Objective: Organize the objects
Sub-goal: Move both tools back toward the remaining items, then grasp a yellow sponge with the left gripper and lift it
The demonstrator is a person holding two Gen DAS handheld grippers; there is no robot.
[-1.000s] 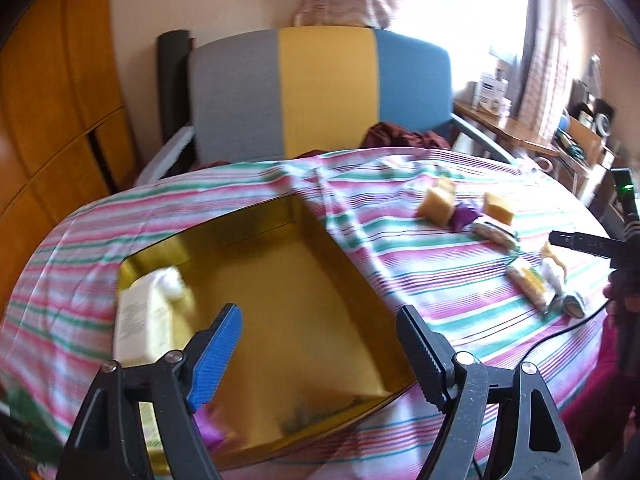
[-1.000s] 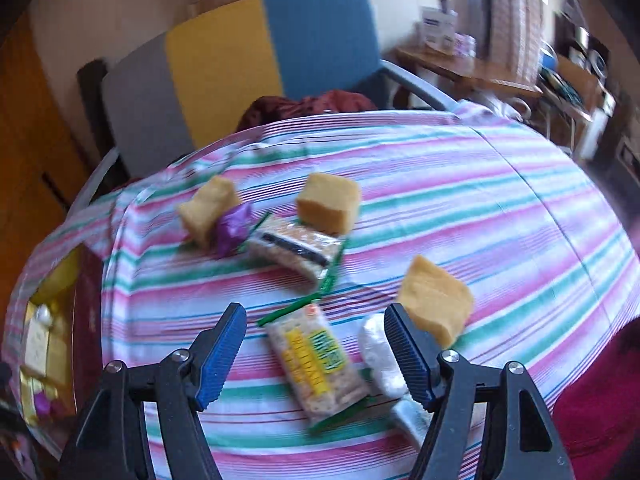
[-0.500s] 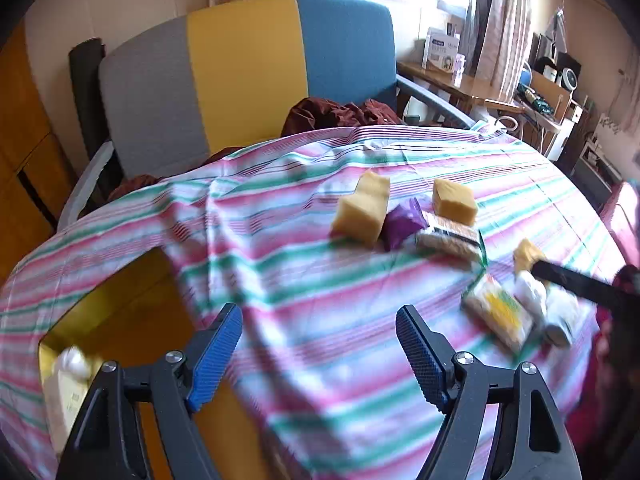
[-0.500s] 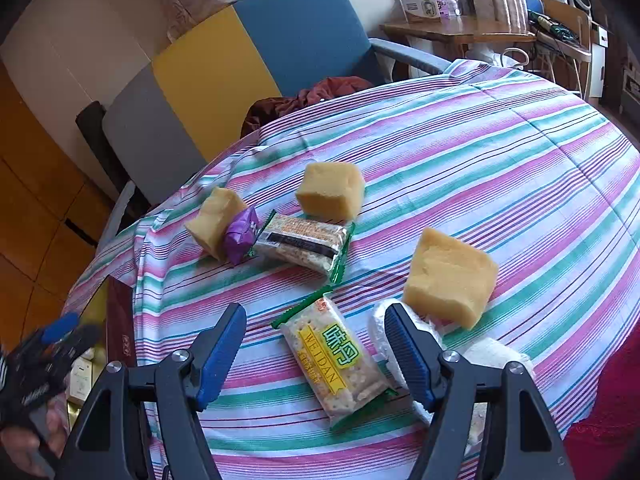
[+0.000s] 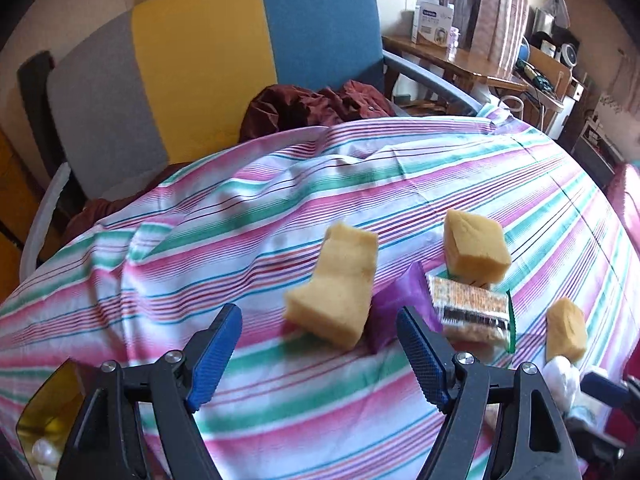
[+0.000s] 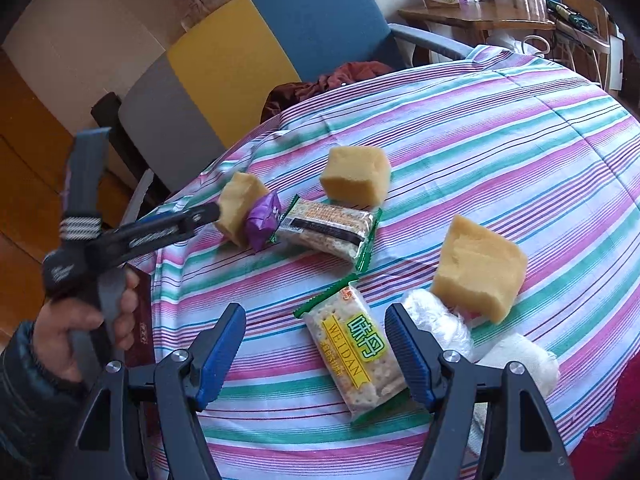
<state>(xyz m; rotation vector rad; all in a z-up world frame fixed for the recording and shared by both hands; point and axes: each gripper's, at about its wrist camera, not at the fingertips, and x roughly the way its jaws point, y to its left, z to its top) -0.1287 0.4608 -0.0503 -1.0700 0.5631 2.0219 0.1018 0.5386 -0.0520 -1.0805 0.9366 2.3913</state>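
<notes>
My left gripper [image 5: 319, 316] is open, its blue pads just short of a yellow sponge block [image 5: 336, 292] that lies against a purple packet [image 5: 394, 300] on the striped tablecloth [image 5: 240, 216]. In the right wrist view the left gripper [image 6: 204, 214] reaches that sponge [image 6: 240, 206] from the left, held by a hand [image 6: 80, 320]. My right gripper [image 6: 315, 316] is open, low over a yellow-labelled cracker packet [image 6: 356, 352], nothing pressed between its pads. A grain bar packet [image 6: 328, 230], two more sponges [image 6: 356, 176] [image 6: 480, 264] and two white wrapped rolls [image 6: 436, 324] lie nearby.
A gold box [image 5: 44, 412] shows at the lower left of the left wrist view. A chair [image 5: 200, 52] with a grey, yellow and blue back stands behind the table, dark red cloth [image 5: 316, 104] on its seat. A wooden desk [image 5: 452, 60] is at the back right.
My left gripper has swung right, from over the gold box to the sponge and purple packet, still open. The right gripper stays open over the cracker packet, its view slightly tilted.
</notes>
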